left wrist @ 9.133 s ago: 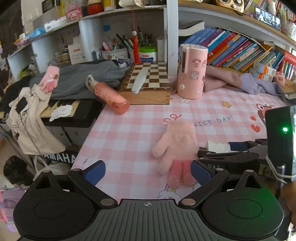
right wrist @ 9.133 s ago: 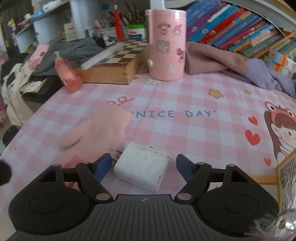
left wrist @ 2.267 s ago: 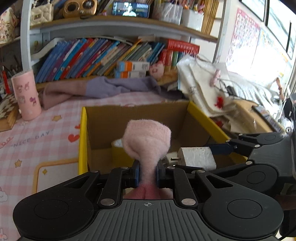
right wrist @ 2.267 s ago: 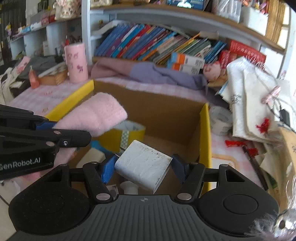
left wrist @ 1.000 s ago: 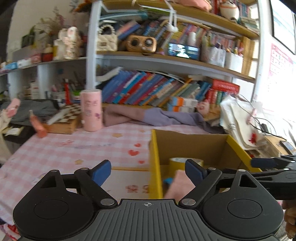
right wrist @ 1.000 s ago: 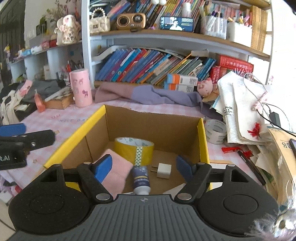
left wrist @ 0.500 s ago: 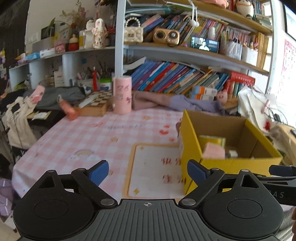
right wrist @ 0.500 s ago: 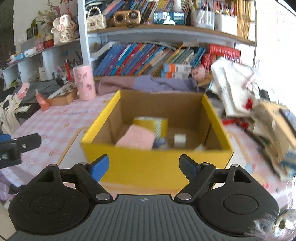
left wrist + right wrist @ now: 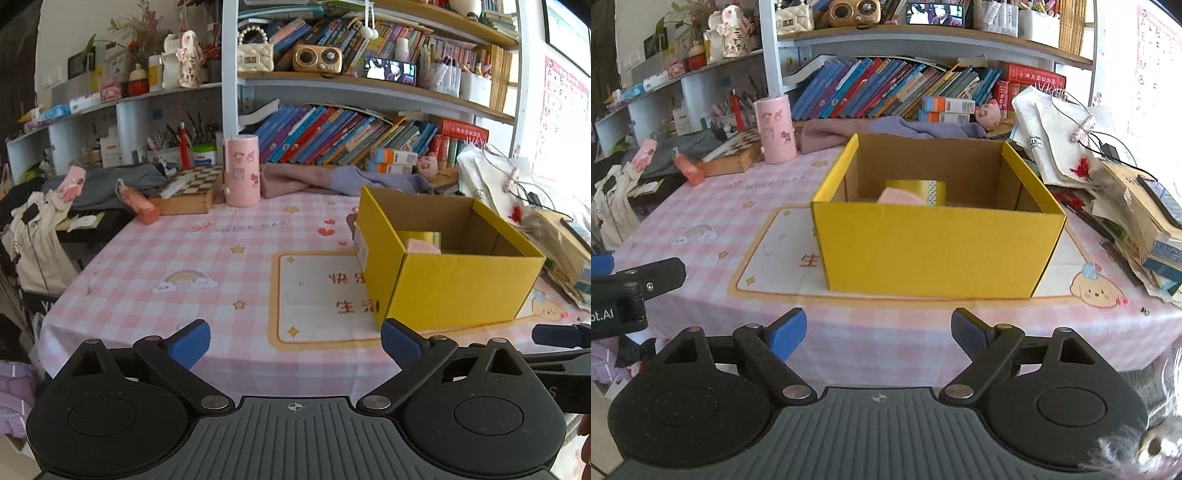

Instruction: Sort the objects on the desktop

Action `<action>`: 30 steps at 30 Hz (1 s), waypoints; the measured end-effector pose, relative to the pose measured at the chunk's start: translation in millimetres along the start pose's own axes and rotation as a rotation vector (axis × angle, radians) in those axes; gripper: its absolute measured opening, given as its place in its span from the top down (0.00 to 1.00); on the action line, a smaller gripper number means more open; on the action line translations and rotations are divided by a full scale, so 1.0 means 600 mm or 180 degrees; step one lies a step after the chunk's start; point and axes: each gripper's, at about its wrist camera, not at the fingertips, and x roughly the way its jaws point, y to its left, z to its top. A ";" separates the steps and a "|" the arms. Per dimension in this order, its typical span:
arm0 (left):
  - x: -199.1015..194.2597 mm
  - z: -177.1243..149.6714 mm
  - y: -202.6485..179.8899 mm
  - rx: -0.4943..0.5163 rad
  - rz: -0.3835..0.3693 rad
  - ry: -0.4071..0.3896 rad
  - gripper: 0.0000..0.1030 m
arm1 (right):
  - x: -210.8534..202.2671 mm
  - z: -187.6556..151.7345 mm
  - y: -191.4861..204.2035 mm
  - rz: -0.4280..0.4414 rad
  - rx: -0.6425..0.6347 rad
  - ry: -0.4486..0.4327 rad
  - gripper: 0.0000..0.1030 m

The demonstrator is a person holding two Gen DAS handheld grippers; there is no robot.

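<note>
Resting in the yellow cardboard box [image 9: 934, 247] on the desk [image 9: 207, 258], the soft, light pink glove [image 9: 899, 197] suits a mid-body pinch; left claw [image 9: 295, 341] and right claw [image 9: 879, 332] have just been opening, both wide, empty.

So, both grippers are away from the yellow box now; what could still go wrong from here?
The left gripper and right gripper are empty, their jaws open and just widened further.

1. The pink bottle lies at the table's left edge and may roll off if nudged.
2. The leaning pile of papers and books sits close beside the yellow box; shifting the box might topple it.
</note>
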 end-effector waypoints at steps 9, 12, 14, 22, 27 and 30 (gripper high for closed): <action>-0.011 -0.024 0.012 0.0271 0.0107 0.0078 0.03 | -0.023 -0.030 0.027 -0.0069 0.0024 0.0021 0.17; -0.017 -0.030 0.016 0.0325 0.0099 0.0062 0.02 | -0.028 -0.038 0.035 -0.0091 0.0020 0.0037 0.17; -0.020 -0.032 0.019 0.0345 0.0082 0.0057 0.02 | -0.031 -0.044 0.039 -0.0099 0.0025 0.0050 0.17; -0.030 -0.037 0.027 0.0359 -0.0039 0.0048 0.02 | -0.042 -0.053 0.054 -0.0121 0.0013 0.0052 0.15; -0.032 -0.040 0.034 0.0315 -0.0074 0.0067 0.02 | -0.044 -0.056 0.061 -0.0114 -0.0015 0.0058 0.15; -0.032 -0.042 0.037 0.0301 -0.0070 0.0088 0.02 | -0.045 -0.057 0.065 -0.0100 -0.0040 0.0065 0.15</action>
